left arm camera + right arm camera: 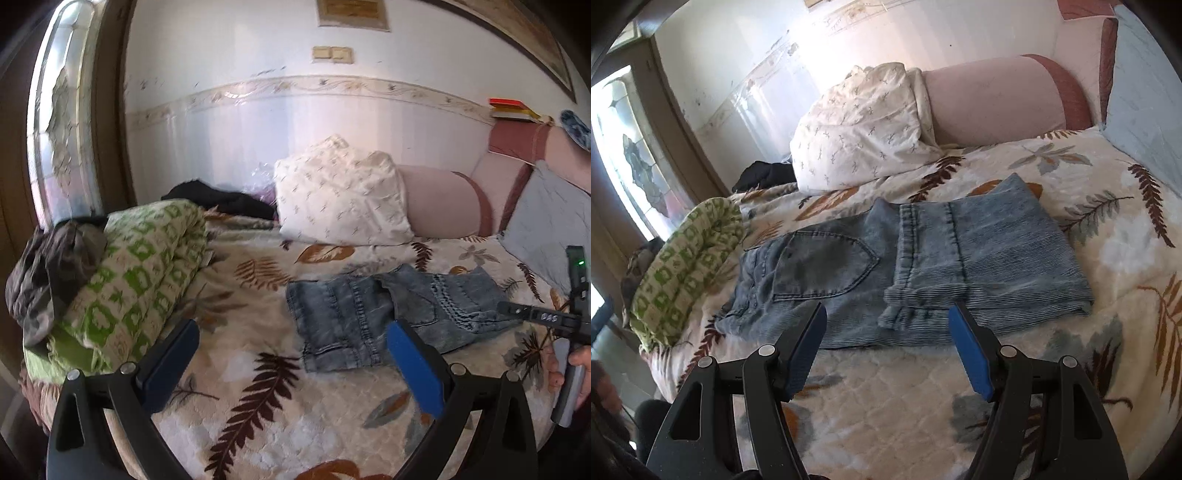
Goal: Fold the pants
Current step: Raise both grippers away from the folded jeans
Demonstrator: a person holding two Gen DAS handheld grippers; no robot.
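The faded blue denim pants (886, 273) lie folded on the leaf-patterned bedspread (886, 406), just beyond the right gripper (888, 325). Both it and the left gripper (291, 339) have jaws spread, holding nothing. A careless pinch could drag the loose top layer open. No legible writing shows.

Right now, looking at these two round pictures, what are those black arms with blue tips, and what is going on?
Those are hand-held grippers, one in each of a person's hands, with no robot. Each carries a wide-angle camera looking along its two blue-padded fingers. One picture is from the left gripper, the other from the right gripper. Both are open and hold nothing. On the leaf-patterned bedspread lie folded blue jeans. Behind them sit a white pillow and a green-and-white blanket. The left view also catches the right gripper with the person's hand at its edge.
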